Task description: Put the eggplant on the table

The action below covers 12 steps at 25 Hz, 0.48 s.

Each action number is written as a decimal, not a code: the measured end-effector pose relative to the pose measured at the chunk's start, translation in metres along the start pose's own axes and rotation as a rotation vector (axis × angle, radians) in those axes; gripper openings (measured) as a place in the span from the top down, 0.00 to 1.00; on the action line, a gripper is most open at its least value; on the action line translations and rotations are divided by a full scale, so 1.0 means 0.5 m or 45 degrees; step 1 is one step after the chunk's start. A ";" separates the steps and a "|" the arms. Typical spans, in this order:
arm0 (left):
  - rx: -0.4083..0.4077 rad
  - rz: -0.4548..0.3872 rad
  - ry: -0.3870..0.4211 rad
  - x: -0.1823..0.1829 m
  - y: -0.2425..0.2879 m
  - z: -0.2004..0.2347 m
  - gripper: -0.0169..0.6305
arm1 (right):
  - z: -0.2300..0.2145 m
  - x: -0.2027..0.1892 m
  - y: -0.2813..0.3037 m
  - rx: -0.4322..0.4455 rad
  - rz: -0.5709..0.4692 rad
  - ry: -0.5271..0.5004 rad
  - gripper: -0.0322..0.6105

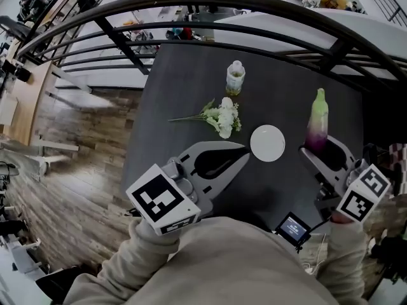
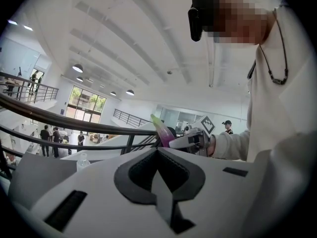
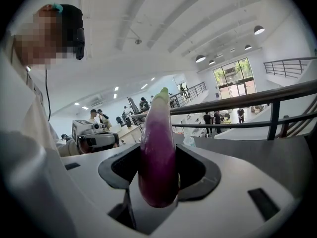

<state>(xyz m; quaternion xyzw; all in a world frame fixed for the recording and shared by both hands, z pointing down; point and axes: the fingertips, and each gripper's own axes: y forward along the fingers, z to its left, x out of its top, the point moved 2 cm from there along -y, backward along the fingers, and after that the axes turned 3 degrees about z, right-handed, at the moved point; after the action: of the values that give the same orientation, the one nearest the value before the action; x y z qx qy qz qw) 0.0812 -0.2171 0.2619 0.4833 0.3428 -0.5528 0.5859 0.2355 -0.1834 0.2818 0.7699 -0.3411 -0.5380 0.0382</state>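
The eggplant (image 1: 316,121) is purple with a pale green top and stands upright over the right side of the dark table (image 1: 184,81). My right gripper (image 1: 321,150) is shut on its lower purple end. In the right gripper view the eggplant (image 3: 158,152) fills the gap between the jaws and rises past them. My left gripper (image 1: 241,154) is over the table's near middle, jaws shut with nothing between them. The left gripper view shows its closed jaws (image 2: 159,151), and beyond them the eggplant (image 2: 162,132) held by the right gripper (image 2: 193,142).
A white round plate (image 1: 268,143) lies between the two grippers. A bunch of white flowers (image 1: 222,117) lies behind the left gripper, and a small clear bottle (image 1: 236,77) stands farther back. A dark railing (image 1: 254,8) curves past the table's far side. A small screen (image 1: 294,227) hangs at my chest.
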 end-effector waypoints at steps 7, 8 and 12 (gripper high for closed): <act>0.032 0.017 -0.038 -0.023 -0.006 0.011 0.97 | -0.044 -0.037 0.035 -0.009 0.079 0.011 0.59; 0.041 0.020 -0.046 -0.028 -0.009 0.015 0.97 | -0.051 -0.047 0.044 -0.011 0.097 0.010 0.59; 0.083 0.033 -0.072 -0.055 -0.022 0.022 0.97 | -0.080 -0.084 0.074 -0.001 0.137 0.049 0.59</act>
<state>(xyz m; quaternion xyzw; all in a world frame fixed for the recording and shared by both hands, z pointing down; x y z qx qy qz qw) 0.0646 -0.2177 0.2889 0.4906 0.3018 -0.5695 0.5865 0.2439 -0.2003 0.3479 0.7607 -0.3812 -0.5202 0.0739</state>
